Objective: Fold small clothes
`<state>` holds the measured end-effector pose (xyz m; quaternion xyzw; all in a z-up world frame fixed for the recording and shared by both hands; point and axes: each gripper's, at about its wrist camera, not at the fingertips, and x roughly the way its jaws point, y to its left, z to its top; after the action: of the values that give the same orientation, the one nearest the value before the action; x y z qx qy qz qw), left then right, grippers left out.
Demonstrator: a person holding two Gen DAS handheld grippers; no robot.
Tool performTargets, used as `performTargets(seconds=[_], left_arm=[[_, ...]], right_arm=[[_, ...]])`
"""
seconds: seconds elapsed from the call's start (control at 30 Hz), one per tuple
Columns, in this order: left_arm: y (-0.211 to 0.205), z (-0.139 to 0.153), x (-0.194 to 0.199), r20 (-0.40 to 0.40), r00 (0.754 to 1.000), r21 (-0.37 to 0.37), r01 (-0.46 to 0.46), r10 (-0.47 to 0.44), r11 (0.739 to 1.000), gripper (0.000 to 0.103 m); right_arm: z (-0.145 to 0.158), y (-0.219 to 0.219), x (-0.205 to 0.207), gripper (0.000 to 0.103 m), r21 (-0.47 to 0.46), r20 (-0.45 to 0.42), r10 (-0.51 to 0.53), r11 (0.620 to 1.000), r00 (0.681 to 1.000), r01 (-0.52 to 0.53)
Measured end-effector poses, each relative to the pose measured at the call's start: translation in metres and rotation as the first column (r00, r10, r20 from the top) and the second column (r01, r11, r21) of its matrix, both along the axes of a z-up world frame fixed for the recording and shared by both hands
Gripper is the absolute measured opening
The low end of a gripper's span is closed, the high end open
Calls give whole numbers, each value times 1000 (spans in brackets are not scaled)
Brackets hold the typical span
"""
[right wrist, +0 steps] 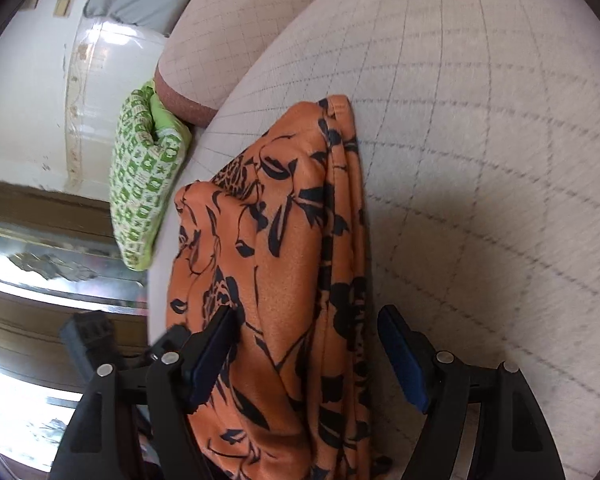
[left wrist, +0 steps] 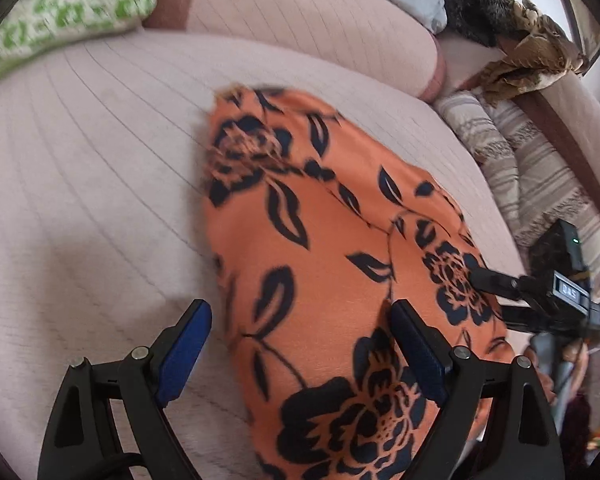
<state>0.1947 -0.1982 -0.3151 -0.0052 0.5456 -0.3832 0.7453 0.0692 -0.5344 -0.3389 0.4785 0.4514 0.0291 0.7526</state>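
Observation:
An orange garment with a black flower print lies on the pale pink sofa seat. In the right wrist view the garment is bunched into long folds. My left gripper is open just above the garment's near part, with one blue pad over the seat and the other over the cloth. My right gripper is open with the cloth lying between its blue pads. The right gripper also shows in the left wrist view at the garment's right edge.
A green and white patterned cushion lies at the sofa's far left end, also in the right wrist view. A striped blanket and brown cloth lie at the right end. The sofa backrest rises behind.

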Motion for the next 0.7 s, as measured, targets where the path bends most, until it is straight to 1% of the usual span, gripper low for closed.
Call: performTargets(seconds=[0.07,0.2,0.27,0.33,0.4,0.47,0.5,0.57,0.63,0.7], left_arm=[[-2,-8,1,-52,999,-20,13,-14,1000,91],[-2,-10,2,-68,998,-46,9,-12,999,91],[-1,-10,3,-67,998,-56,5,-8,998,90],[-2,-9,2,-49,999,-51,9,-11,999,88],[-1,-6,1,-29,999,-46,13,-14,999,85],[-4,-4,-2,-6,1000,-43,17,-17,999,81],[-5,-3,-4,4,1000,-39,19,-19,999,79],[-6,0,-6,26,999,-32,23,-23,999,69],[-4,3,-7,37,999,-36,21,-20,999,61],[-1,6,-6,36,999,-45,13,-11,999,58]], right_arm=[[-4,2,3,77,29,12,4,1000,1000,-4],[-10,11,16,77,85,41,20,996,999,-23],[-12,18,23,77,107,57,29,994,998,-35],[-13,22,28,77,102,61,39,994,997,-46],[-12,26,30,74,94,62,50,994,997,-56],[-10,33,33,69,73,56,57,995,997,-61],[-10,34,33,67,63,53,60,996,997,-63],[-7,40,34,64,48,58,61,997,997,-63],[-2,44,34,62,26,66,63,998,996,-65],[7,49,33,60,0,88,70,998,994,-70]])
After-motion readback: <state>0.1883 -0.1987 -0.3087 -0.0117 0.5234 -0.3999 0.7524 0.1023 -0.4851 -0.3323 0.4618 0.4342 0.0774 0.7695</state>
